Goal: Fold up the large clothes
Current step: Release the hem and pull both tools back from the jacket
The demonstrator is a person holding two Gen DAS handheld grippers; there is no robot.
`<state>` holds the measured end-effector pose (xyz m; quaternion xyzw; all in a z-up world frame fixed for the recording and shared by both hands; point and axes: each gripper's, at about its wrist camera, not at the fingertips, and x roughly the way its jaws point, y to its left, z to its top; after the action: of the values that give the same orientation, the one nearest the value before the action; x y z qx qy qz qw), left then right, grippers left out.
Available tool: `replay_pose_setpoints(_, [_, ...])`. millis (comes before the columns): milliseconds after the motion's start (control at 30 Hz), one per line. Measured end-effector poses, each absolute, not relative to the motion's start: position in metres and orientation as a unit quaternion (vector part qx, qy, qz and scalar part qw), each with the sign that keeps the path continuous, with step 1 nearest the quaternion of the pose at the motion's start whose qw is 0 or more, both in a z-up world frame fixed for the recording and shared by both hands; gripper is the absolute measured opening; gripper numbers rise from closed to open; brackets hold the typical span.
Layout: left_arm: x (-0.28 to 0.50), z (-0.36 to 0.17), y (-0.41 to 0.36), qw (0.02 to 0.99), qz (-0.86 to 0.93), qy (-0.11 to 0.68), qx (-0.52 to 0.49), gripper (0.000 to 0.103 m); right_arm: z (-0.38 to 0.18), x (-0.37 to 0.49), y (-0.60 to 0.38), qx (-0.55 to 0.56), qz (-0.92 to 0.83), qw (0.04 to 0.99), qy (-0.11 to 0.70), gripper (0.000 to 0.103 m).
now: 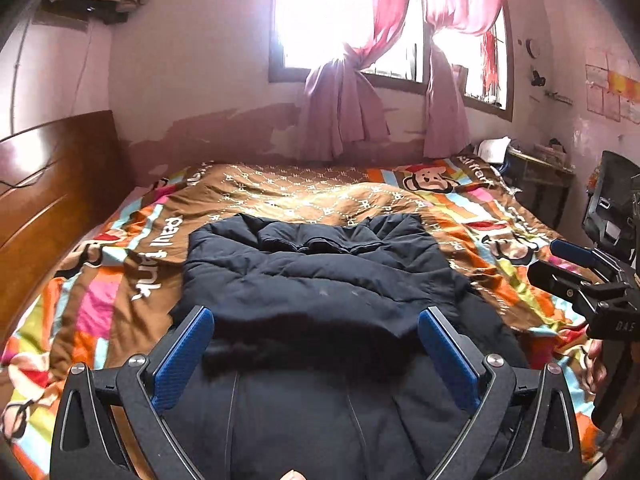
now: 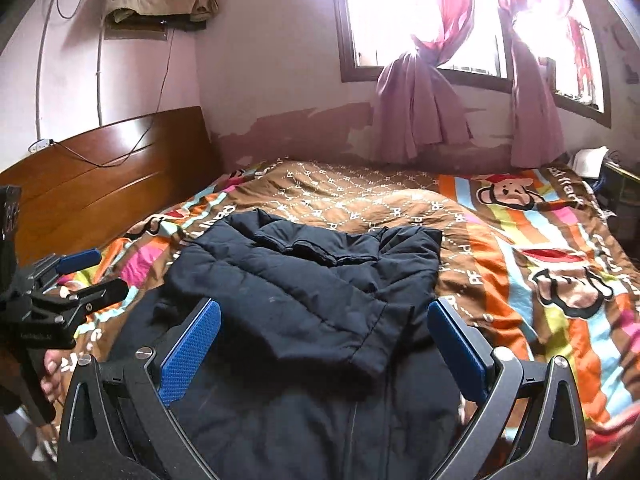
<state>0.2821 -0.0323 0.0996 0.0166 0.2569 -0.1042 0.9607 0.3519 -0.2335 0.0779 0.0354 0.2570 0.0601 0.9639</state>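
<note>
Jacket (image 1: 320, 280): dark padded, laid on patterned bedspread (image 1: 100, 300), top part folded over lower part | left gripper (image 1: 316, 344): jaws spread wide, nothing pinched, held above jacket | right gripper (image 2: 324, 344): jaws spread, nothing gripped, also above jacket | headboard (image 2: 100, 176) seen at left

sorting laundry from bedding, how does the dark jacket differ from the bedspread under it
The jacket is plain dark navy; the bedspread is brown with bright stripes and cartoon monkeys. The jacket is puffy, quilted and partly folded; the bedspread lies spread across the bed. Both are rumpled fabric.
</note>
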Motion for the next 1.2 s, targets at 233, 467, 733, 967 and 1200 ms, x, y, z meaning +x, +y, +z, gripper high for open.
replay_pose_setpoints(233, [0.204, 0.124, -0.018, 0.96, -0.095, 0.264, 0.007, 0.103, 0.11, 0.266, -0.22, 0.039, 0.072, 0.962, 0.262, 0.101])
replay_pose_setpoints(467, [0.154, 0.113, -0.004, 0.955, -0.085, 0.283, 0.012, 0.103, 0.105, 0.197, -0.218, 0.035, 0.083, 0.96, 0.265, 0.101])
replay_pose_setpoints(733, [0.114, 0.082, -0.005, 0.954, -0.075, 0.29, 0.013, 0.103, 0.083, 0.154, -0.222, 0.019, 0.082, 0.961, 0.264, 0.101])
replay_pose_setpoints(967, [0.095, 0.055, -0.007, 0.953, -0.078, 0.293, 0.005, 0.103, 0.064, 0.137, -0.229, 0.013, 0.067, 0.961, 0.269, 0.101])
replay_pose_setpoints(1200, [0.093, 0.031, -0.003, 0.949, -0.068, 0.309, 0.015, 0.103, 0.041, 0.137, -0.231, 0.014, 0.055, 0.956, 0.288, 0.101])
